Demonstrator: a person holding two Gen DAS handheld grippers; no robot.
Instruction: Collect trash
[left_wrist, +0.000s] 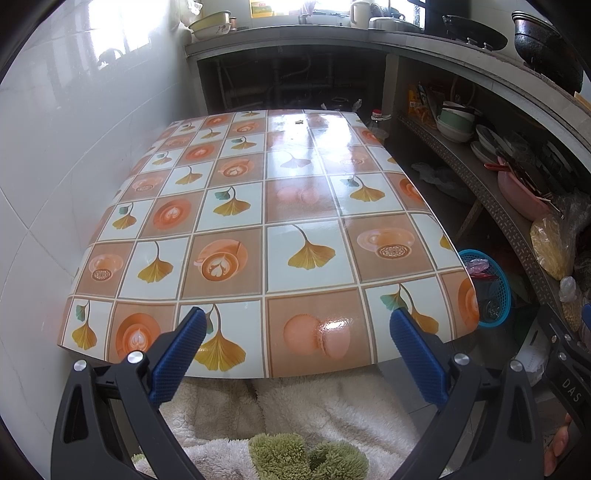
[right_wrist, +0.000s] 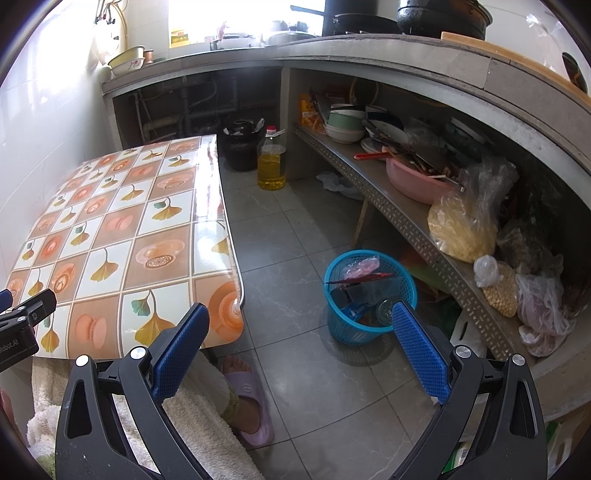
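A blue plastic trash basket (right_wrist: 369, 295) stands on the tiled floor right of the table and holds a pink wrapper, a red stick and dark scraps. In the left wrist view the same basket (left_wrist: 491, 288) peeks out past the table's right edge. My left gripper (left_wrist: 295, 325) hovers open over the near edge of the patterned tablecloth (left_wrist: 280, 206), nothing between its blue pads. My right gripper (right_wrist: 301, 321) is open above the floor, its right pad in front of the basket. A tiny dark scrap (left_wrist: 298, 122) lies at the table's far end.
A metal shelf (right_wrist: 406, 218) on the right carries bowls, a pink basin (right_wrist: 413, 181) and bagged food. An oil bottle (right_wrist: 271, 162) and dark pot (right_wrist: 240, 147) stand on the floor beyond. A person's slippered foot (right_wrist: 247, 395) and fleece-covered lap are below the grippers. White wall on the left.
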